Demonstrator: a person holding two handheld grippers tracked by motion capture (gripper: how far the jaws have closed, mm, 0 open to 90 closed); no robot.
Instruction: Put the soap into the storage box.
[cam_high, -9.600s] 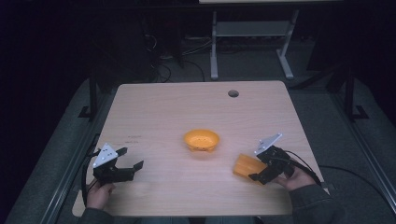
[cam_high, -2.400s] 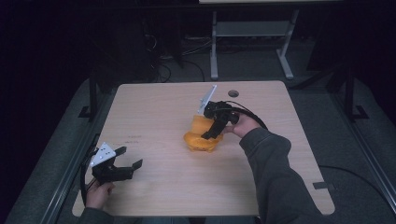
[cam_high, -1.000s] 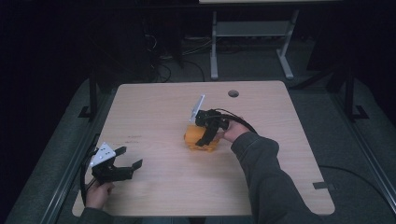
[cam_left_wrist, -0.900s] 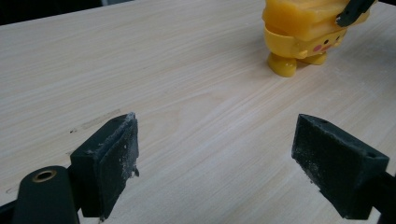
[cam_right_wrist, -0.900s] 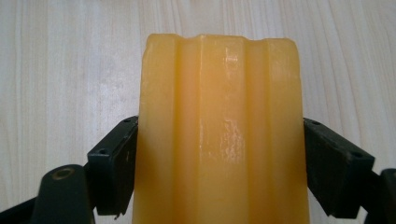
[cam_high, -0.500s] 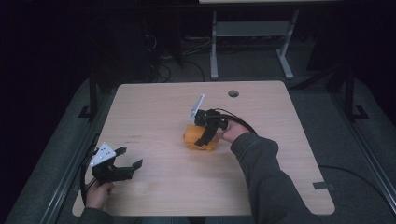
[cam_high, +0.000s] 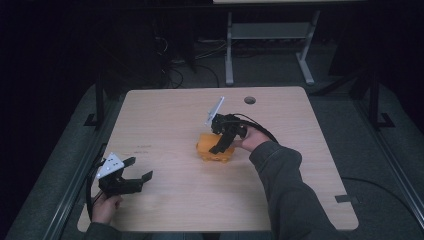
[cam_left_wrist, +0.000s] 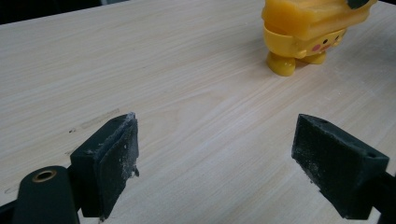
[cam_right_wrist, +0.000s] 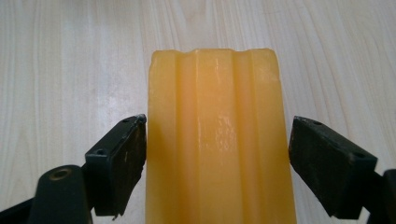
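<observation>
The right tool (cam_high: 223, 142) hangs over the middle of the table (cam_high: 165, 115), its jaws spread around the ridged orange block (cam_right_wrist: 219, 140) — in the right gripper view one pad sits right at the block's edge, the other stands a little clear of it, so there is no pinch. The block lies on top of the yellow bowl (cam_left_wrist: 299, 39), a small footed dish with a face painted on its side. The left tool (cam_high: 131, 180) rests near the table's front left corner, well apart from the bowl, jaws wide and holding nothing.
</observation>
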